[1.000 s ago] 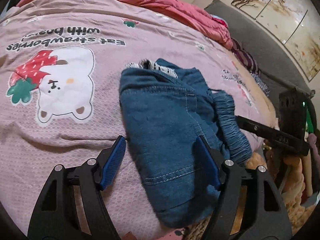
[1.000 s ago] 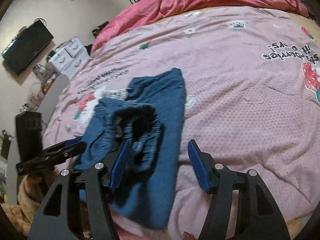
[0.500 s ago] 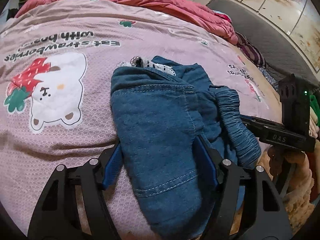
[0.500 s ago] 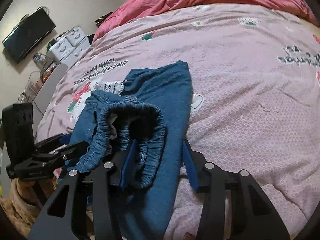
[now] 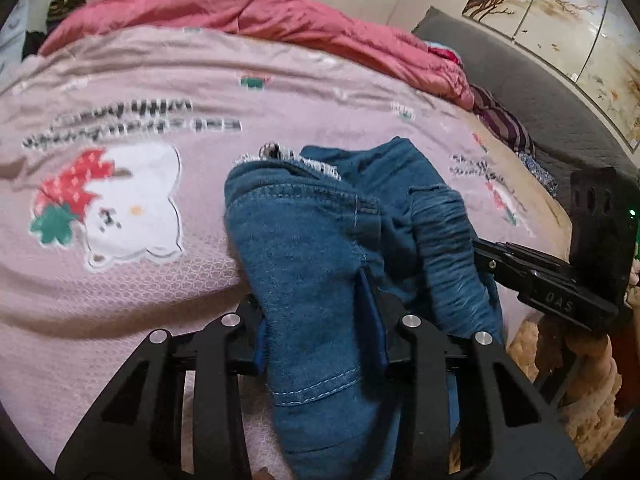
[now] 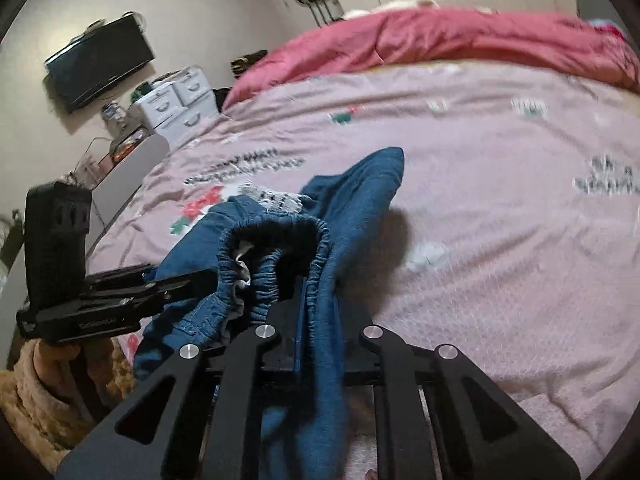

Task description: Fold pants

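Observation:
Blue denim pants (image 5: 312, 248) with an elastic waistband (image 6: 276, 240) lie bunched on the pink bedsheet (image 5: 120, 280) and rise off it at the near end. My left gripper (image 5: 320, 320) is shut on the near edge of the pants. My right gripper (image 6: 316, 312) is shut on the pants beside the waistband, the cloth pinched between its jaws. The right gripper also shows in the left wrist view (image 5: 560, 292), and the left gripper in the right wrist view (image 6: 92, 300). The far trouser end (image 6: 380, 172) still rests on the bed.
A crumpled red quilt (image 5: 240, 12) lies along the far side of the bed. A grey headboard (image 5: 540, 92) is at the right. White drawers (image 6: 176, 100) and a wall screen (image 6: 100, 64) stand to the left of the bed.
Both grippers moved forward onto the pants and closed on them. The near part of the pants has lifted off the sheet.

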Action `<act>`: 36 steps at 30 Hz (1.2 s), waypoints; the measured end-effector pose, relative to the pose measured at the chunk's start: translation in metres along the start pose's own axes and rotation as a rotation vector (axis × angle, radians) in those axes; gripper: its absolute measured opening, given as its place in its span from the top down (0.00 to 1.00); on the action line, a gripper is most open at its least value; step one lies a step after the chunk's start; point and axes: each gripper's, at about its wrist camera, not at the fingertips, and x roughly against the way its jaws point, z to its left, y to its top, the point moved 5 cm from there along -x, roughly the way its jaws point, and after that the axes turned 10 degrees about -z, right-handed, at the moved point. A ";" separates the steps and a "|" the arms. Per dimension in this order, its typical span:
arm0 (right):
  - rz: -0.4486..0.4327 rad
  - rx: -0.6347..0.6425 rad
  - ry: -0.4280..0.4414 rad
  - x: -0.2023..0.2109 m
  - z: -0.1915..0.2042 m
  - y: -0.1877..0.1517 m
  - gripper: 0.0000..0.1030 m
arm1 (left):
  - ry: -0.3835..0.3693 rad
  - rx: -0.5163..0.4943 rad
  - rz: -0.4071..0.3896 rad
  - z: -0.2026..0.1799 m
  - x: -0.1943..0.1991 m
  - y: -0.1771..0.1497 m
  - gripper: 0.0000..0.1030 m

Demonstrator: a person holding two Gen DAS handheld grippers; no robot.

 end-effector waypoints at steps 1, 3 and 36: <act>-0.006 0.010 0.002 0.001 0.003 0.002 0.90 | 0.001 -0.007 -0.015 -0.002 0.003 0.004 0.72; -0.020 0.035 0.010 0.002 0.009 0.008 0.90 | -0.005 -0.022 -0.036 -0.007 0.006 0.012 0.72; 0.054 -0.026 -0.116 -0.081 -0.064 0.035 0.87 | 0.108 0.003 0.004 0.030 -0.073 0.054 0.64</act>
